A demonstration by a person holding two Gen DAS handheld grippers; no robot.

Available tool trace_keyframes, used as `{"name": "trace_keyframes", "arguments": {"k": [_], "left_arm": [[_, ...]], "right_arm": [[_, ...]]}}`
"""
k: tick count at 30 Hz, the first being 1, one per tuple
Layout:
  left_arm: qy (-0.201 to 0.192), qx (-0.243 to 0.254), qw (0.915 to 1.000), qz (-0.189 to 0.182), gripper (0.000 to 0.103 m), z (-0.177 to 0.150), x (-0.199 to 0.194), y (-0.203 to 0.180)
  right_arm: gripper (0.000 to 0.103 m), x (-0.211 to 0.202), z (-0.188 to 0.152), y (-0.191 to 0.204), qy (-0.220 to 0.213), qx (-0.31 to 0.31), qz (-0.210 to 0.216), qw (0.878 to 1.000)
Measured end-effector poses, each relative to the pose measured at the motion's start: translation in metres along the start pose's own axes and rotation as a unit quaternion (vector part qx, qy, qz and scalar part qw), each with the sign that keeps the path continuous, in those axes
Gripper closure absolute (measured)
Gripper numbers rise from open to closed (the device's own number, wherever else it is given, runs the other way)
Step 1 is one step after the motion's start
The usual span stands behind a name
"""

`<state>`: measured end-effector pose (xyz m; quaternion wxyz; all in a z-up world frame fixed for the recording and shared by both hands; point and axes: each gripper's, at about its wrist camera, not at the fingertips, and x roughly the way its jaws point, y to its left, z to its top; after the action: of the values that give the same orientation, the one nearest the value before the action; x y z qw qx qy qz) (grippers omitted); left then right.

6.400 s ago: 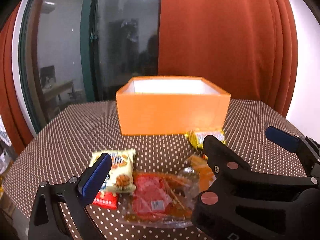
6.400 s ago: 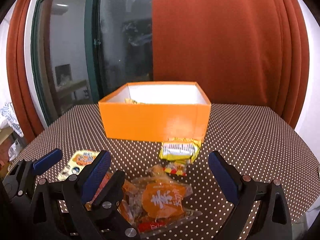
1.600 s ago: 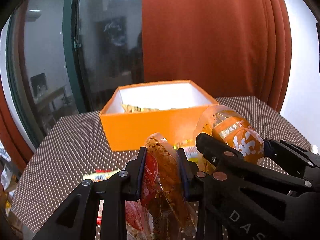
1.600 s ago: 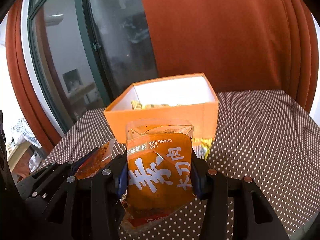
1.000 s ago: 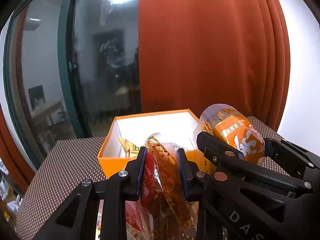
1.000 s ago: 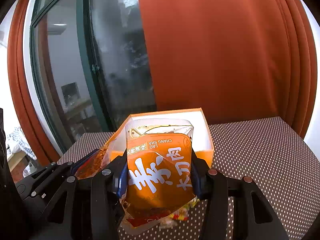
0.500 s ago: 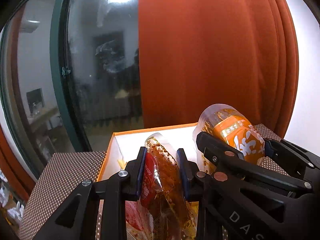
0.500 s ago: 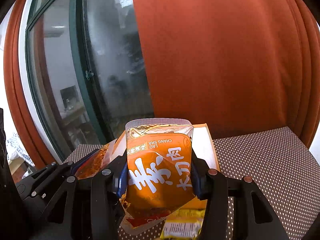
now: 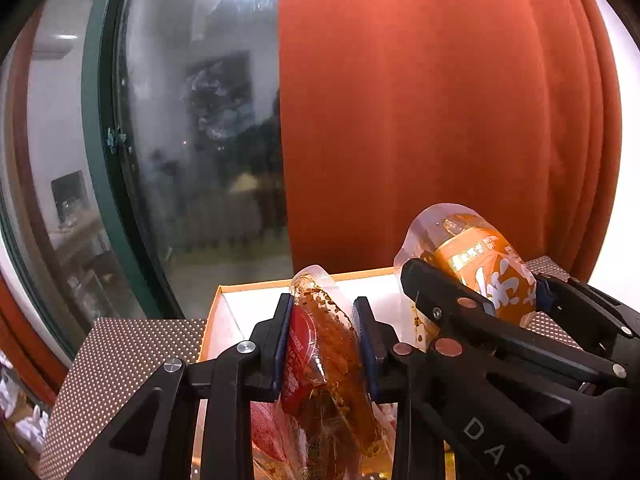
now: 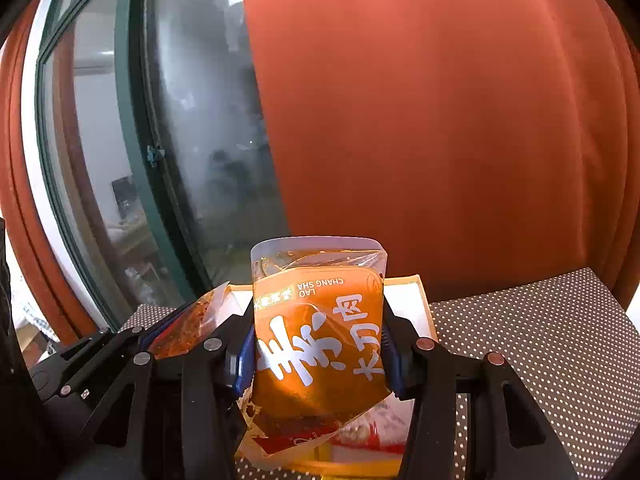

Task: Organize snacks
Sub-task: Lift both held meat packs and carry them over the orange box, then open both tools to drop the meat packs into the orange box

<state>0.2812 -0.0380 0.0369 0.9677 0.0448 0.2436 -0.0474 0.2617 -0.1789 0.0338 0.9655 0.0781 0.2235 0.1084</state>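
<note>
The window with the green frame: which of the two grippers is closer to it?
Left. The left gripper sits on the window side; the right gripper, beside it, is on the curtain side.

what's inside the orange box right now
Only the white inner walls of the orange box show. The red-label pouch in the left hand-held gripper and the orange pouch in the right hand-held gripper hide its floor.

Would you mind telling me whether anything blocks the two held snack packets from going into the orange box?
Nothing visible does: the orange packet and red packet are held over the open orange box.
</note>
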Motion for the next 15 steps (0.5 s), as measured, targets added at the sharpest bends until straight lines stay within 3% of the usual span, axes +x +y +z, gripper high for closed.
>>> {"name": "trace_keyframes", "arguments": {"k": [8,12,15], "left_arm": [[0.043,-0.020,0.9989,0.000,0.073,-0.010,0.055,0.015],[0.061,-0.022,0.9977,0.020,0.073,-0.015,0.083,0.023],[0.095,-0.031,0.9949,0.015,0.066,-0.020,0.099,0.031]], "right_arm": [[0.050,0.051,-0.002,-0.004,0.039,0.006,-0.007,0.999],[0.050,0.077,-0.007,-0.004,0.062,0.005,-0.017,0.998],[0.050,0.093,-0.011,-0.005,0.082,0.003,-0.020,0.996]]}}
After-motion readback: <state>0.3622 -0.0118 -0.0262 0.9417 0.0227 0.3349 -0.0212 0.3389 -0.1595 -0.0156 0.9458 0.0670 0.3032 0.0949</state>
